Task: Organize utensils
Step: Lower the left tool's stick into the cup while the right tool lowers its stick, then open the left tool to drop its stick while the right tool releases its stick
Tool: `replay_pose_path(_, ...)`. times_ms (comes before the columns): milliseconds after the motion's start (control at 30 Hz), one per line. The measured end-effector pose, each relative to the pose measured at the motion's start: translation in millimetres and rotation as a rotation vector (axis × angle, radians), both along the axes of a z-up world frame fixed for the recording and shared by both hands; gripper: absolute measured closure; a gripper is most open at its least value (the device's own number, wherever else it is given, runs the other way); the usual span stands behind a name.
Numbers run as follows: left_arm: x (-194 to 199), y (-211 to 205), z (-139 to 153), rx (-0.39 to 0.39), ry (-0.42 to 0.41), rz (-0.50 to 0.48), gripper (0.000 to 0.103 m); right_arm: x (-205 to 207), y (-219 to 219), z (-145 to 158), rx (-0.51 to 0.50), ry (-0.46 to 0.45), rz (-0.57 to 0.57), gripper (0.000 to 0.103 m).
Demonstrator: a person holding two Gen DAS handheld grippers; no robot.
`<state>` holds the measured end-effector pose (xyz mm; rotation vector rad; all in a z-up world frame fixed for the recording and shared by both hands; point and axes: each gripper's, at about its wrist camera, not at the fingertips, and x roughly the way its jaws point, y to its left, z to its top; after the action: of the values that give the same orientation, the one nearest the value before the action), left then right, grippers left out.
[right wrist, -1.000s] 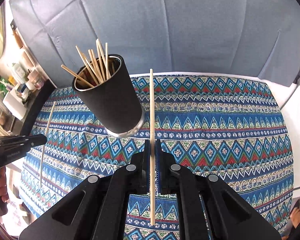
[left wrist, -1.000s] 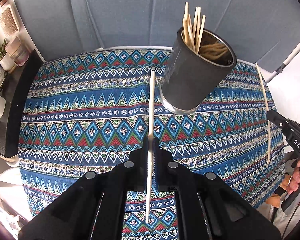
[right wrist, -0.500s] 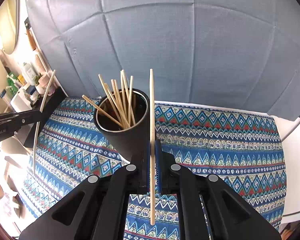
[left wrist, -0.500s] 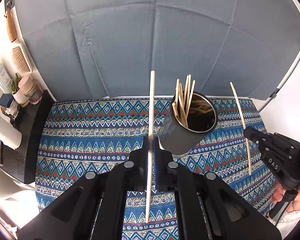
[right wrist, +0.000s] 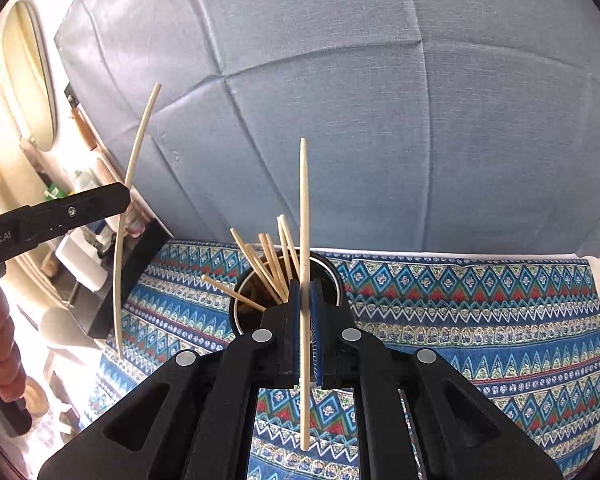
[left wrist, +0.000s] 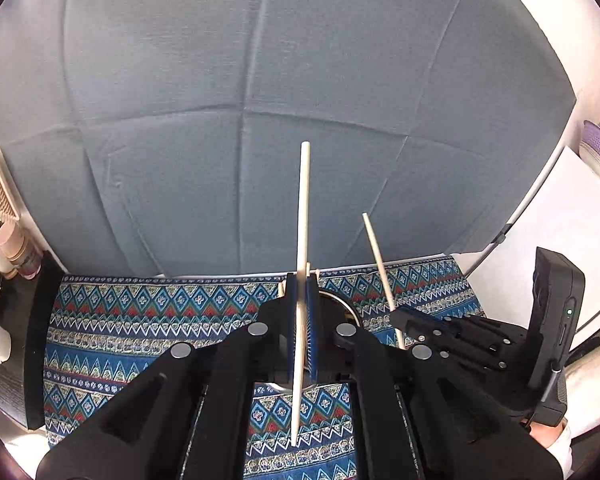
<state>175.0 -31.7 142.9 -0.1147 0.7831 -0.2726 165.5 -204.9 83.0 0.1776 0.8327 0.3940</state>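
My left gripper (left wrist: 301, 280) is shut on a pale wooden chopstick (left wrist: 303, 216) that stands nearly upright between the pads. My right gripper (right wrist: 305, 284) is shut on another chopstick (right wrist: 304, 208), also upright. A black cylindrical holder (right wrist: 332, 276) with several chopsticks (right wrist: 268, 260) in it stands on the patterned cloth just behind the right gripper's fingers. In the left wrist view the holder's rim (left wrist: 346, 302) shows just past the fingers, mostly hidden. The right gripper (left wrist: 404, 316) and its chopstick (left wrist: 378, 260) show at the right there. The left gripper (right wrist: 124, 196) with its chopstick (right wrist: 130, 208) shows at the left in the right wrist view.
The table carries a blue patterned cloth (right wrist: 480, 312) and ends at a grey padded backdrop (left wrist: 260, 120). A black shelf (left wrist: 36, 340) with jars and small items stands to the left of the table. A white surface (left wrist: 560, 220) lies to the right.
Both grippers have tilted up and moved toward the holder with their chopsticks. The holder has dropped lower in both views and now sits just behind the fingertips.
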Motion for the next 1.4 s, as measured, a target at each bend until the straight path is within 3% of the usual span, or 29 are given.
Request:
replay_pose_path(133, 19.2, -14.4, -9.3, 0.008, 0.014, -0.038, 0.098, 17.0, 4.4, -4.0, 0.03, -0.009, 0.024, 0.098)
replay_pose_path(267, 37.3, -20.4, -22.3, -0.032, -0.008, -0.062, 0.098, 34.4, 4.6, -13.5, 0.08, -0.035, 0.042, 0.098)
replay_pose_path(400, 50.3, -22.0, -33.5, -0.048, -0.09, -0.061, 0.098, 49.7, -1.3, -26.3, 0.186, -0.075, 0.042, 0.098)
replay_pose_path(567, 51.9, -11.3, -50.9, -0.178, -0.219, -0.079, 0.098, 57.7, -12.6, -45.9, 0.284, -0.131, 0.037, 0.098)
replay_pose_path(700, 41.8, -15.5, -67.4, -0.148, -0.315, -0.083, 0.098, 54.5, -21.0, -60.2, 0.342, -0.196, 0.007, 0.098)
replay_pose_path(900, 32.2, -17.3, -90.3, -0.148, -0.356, -0.082, 0.098, 39.8, -16.0, -74.4, 0.328, -0.341, -0.018, 0.098)
replay_pose_path(1067, 18.0, -10.4, -112.5, -0.143, -0.39, -0.042, 0.098, 23.0, 4.5, -84.7, 0.21, -0.433, 0.017, 0.098)
replay_pose_path(1133, 12.2, -10.7, -120.6, -0.128, -0.403, -0.027, 0.098, 16.9, 9.3, -91.4, 0.163, -0.438, 0.03, 0.098)
replay_pose_path(1267, 2.3, -8.9, -129.7, -0.138, -0.411, -0.023, 0.098, 7.8, 8.4, -104.8, 0.169, -0.435, 0.016, 0.098)
replay_pose_path(1400, -9.4, -14.9, -132.3, -0.048, -0.453, -0.049, 0.098, 6.0, 3.0, -109.0, 0.164, -0.42, 0.002, 0.096)
